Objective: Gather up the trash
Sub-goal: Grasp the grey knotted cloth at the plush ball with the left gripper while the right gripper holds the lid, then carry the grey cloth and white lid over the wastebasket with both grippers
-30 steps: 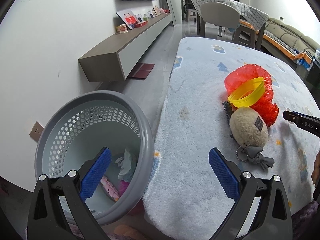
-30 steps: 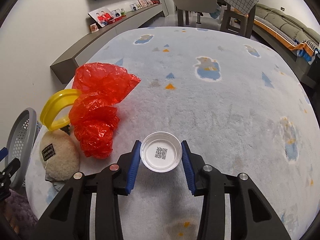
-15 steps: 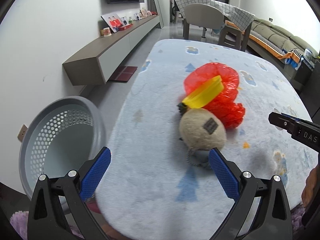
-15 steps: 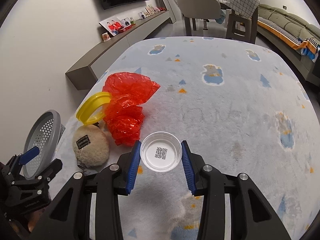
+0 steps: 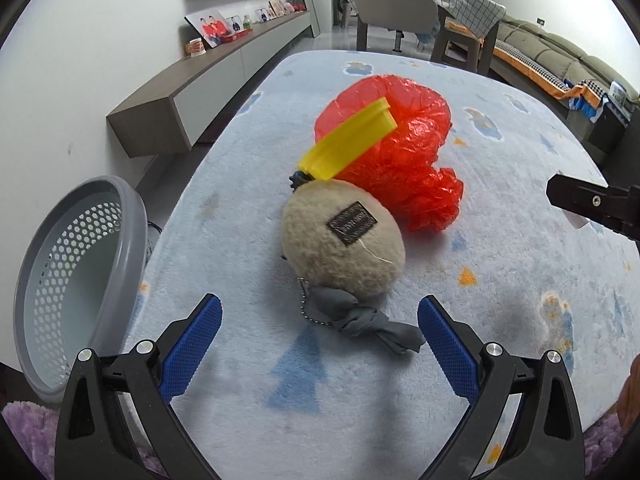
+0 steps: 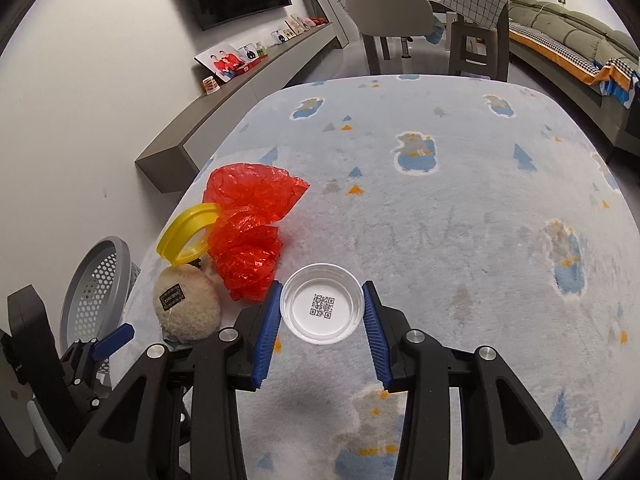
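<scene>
My right gripper (image 6: 322,310) is shut on a white plastic lid (image 6: 322,308) with a QR code and holds it above the table. My left gripper (image 5: 320,332) is open and empty, just in front of a beige plush ball (image 5: 342,240) with a grey knotted tag. Behind the ball lie a crumpled red plastic bag (image 5: 400,152) and a yellow ring (image 5: 348,144). The grey perforated bin (image 5: 76,276) stands off the table's left edge. The bag (image 6: 248,236), ring (image 6: 186,236), ball (image 6: 186,306) and bin (image 6: 98,284) also show in the right wrist view.
The table wears a pale blue fleece cover (image 6: 460,208) with bear prints. A low wall shelf (image 5: 200,84) with photos runs along the left wall. Chairs (image 6: 394,16) and a sofa (image 6: 580,40) stand beyond the far edge. The right gripper's finger (image 5: 588,204) shows at right.
My left gripper swung right from over the bin to in front of the plush ball. My right gripper rose and drew back a little with the lid still held.
</scene>
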